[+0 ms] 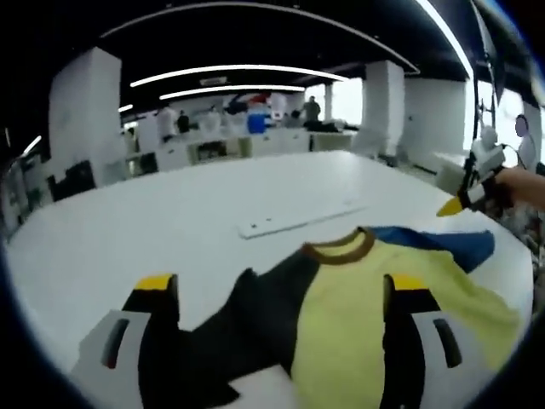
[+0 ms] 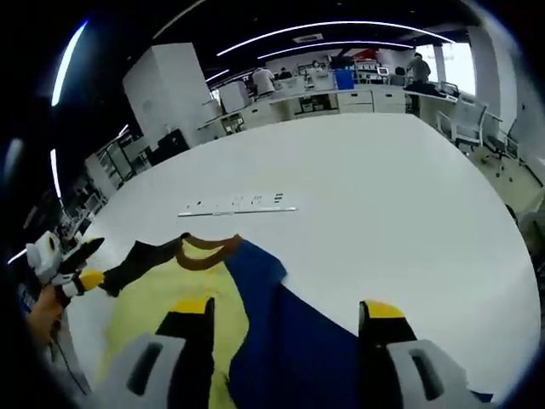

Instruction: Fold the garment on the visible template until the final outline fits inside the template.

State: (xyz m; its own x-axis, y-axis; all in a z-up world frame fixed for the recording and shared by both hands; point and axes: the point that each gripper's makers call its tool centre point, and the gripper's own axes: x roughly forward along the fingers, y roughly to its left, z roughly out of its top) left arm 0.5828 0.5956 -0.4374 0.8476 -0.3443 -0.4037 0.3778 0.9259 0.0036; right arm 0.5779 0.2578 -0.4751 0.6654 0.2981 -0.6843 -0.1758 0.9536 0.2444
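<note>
In the left gripper view, the left claw (image 1: 281,294) hangs over the near edge of a white counter (image 1: 170,221) with its jaws spread wide and nothing between them. A shirt (image 1: 358,298) lies flat on the counter just ahead, with a yellow body, a brown collar, a black sleeve toward the left jaw and a blue sleeve on the far side. A thin white strip (image 1: 298,218) lies on the counter just beyond the collar. The right claw (image 1: 464,198) comes in at the right edge, held by a hand. In the right gripper view, the right claw (image 2: 289,317) is also open and empty, above the shirt (image 2: 170,290), whose blue part spreads between the jaws. The white strip (image 2: 240,207) lies beyond the collar, apart from it. The left claw (image 2: 68,277) shows at the left edge beside the black sleeve; whether it is open there I cannot tell.
</note>
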